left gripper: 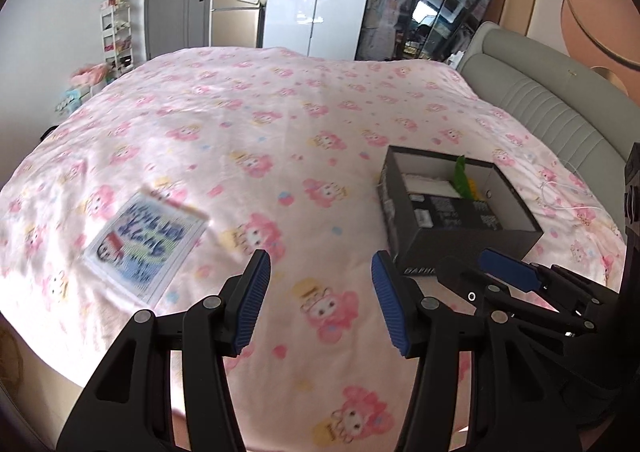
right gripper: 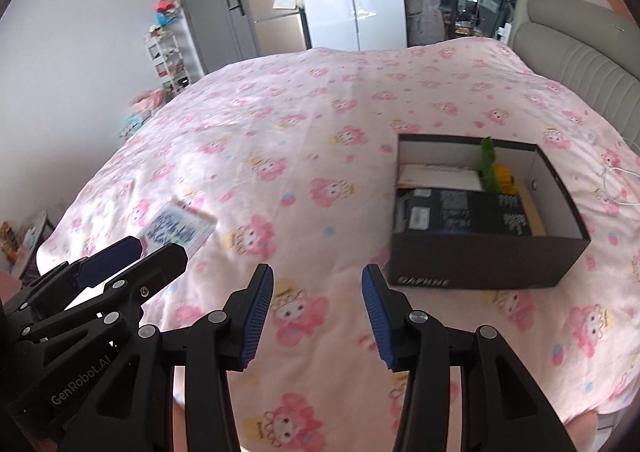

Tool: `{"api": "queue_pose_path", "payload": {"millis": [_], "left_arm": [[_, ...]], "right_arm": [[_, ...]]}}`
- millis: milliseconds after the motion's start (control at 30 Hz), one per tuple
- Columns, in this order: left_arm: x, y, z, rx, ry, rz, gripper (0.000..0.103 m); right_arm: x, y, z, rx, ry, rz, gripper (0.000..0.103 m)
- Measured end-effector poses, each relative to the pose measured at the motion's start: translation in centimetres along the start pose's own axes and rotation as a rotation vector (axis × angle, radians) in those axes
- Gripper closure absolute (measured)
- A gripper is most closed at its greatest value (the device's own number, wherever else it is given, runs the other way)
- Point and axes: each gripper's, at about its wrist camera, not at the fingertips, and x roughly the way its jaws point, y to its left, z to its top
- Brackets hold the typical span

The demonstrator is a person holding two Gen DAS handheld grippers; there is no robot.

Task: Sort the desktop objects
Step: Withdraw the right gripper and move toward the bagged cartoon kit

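A flat blue-and-white printed booklet [left gripper: 146, 242] lies on the pink bedspread, left of my left gripper [left gripper: 320, 276]; it also shows in the right wrist view [right gripper: 180, 230]. A black open box [left gripper: 456, 208] stands on the bed to the right, holding black packs, a white item and green and yellow things; it also shows in the right wrist view [right gripper: 480, 212]. My left gripper is open and empty above the bed. My right gripper [right gripper: 318, 292] is open and empty, left of the box's near corner. Each gripper appears in the other's view [left gripper: 508, 272] [right gripper: 120, 256].
The pink patterned bedspread [left gripper: 300, 124] covers the whole bed. A grey padded headboard [left gripper: 552, 92] runs along the right. A white cable [left gripper: 560, 192] lies right of the box. A white shelf rack [left gripper: 116, 36], doors and wardrobes stand beyond the bed.
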Motion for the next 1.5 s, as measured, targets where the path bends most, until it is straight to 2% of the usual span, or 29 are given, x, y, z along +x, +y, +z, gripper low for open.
{"api": "queue_pose_path", "payload": {"millis": [167, 433, 800, 1067, 1333, 1500], "left_arm": [[0.0, 1.0, -1.5, -0.006, 0.02, 0.02, 0.049], [0.4, 2.6, -2.1, -0.031, 0.028, 0.036, 0.049], [1.9, 6.9, -3.3, -0.133, 0.059, 0.075, 0.05], [3.2, 12.4, -4.7, -0.239, 0.086, 0.102, 0.05], [5.1, 19.9, -6.3, -0.374, 0.102, 0.179, 0.051], [6.3, 23.7, -6.8, -0.434, 0.1, 0.19, 0.051]], "right_arm": [[0.6, 1.4, -1.3, -0.016, 0.031, 0.012, 0.061], [1.7, 2.4, -1.7, -0.034, 0.049, 0.037, 0.061], [4.6, 5.6, -1.6, -0.114, 0.083, 0.077, 0.061], [7.9, 9.7, -1.7, -0.187, 0.143, 0.152, 0.061], [11.9, 13.1, -1.5, -0.228, 0.211, 0.184, 0.061], [14.3, 14.7, -1.7, -0.241, 0.244, 0.201, 0.061]]}}
